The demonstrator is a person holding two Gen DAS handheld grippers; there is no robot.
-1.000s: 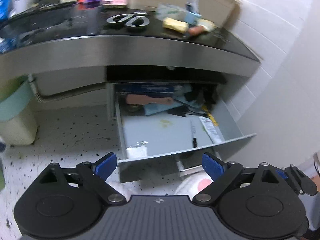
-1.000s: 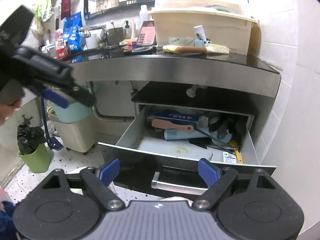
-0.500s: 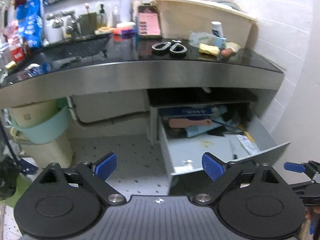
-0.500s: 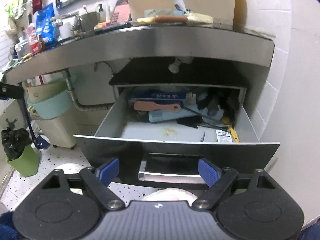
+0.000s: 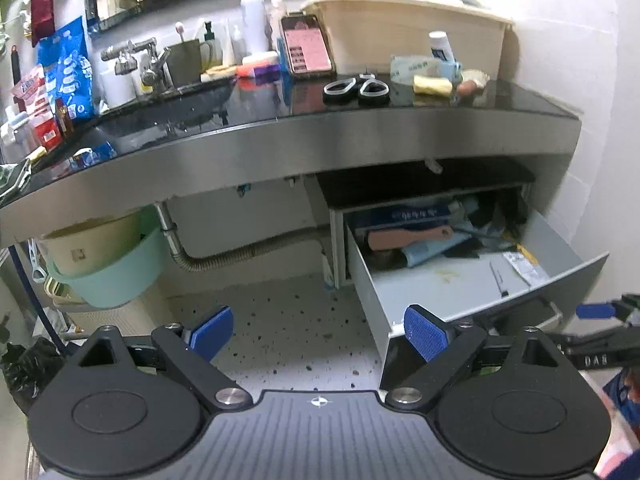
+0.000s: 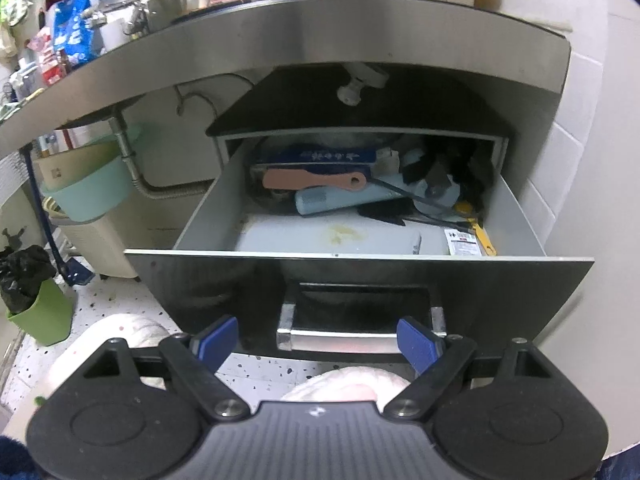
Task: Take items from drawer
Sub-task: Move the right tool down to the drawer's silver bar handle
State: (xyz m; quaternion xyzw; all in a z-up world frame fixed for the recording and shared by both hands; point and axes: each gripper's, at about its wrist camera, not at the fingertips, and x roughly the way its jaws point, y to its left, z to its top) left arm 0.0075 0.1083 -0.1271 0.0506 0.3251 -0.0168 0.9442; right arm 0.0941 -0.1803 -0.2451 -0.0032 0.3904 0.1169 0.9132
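The grey drawer (image 6: pixel 516 220) under the steel counter stands pulled open; it also shows in the left wrist view (image 5: pixel 370 280). Inside lie a pink brush (image 6: pixel 312 180), a light blue tube (image 6: pixel 340 200), a dark blue box (image 6: pixel 316 157), black items at the back right, a yellow tool (image 6: pixel 482 236) and a paper packet (image 6: pixel 462 242). My right gripper (image 6: pixel 318 338) is open and empty, just in front of the drawer's metal handle (image 6: pixel 360 334). My left gripper (image 5: pixel 318 328) is open and empty, left of the drawer above the floor.
The black countertop (image 5: pixel 516 102) carries scissors (image 5: pixel 356 89), a phone, bottles and a beige basin (image 5: pixel 404 32). A mint basin (image 5: pixel 112 276) and a drain pipe sit under the sink at left. A green bin (image 6: pixel 40 312) stands on the speckled floor. A tiled wall is at right.
My left gripper has risen and swung left, so the drawer slid to its right. My right gripper has moved closer to the drawer front and lower. Both stay open.
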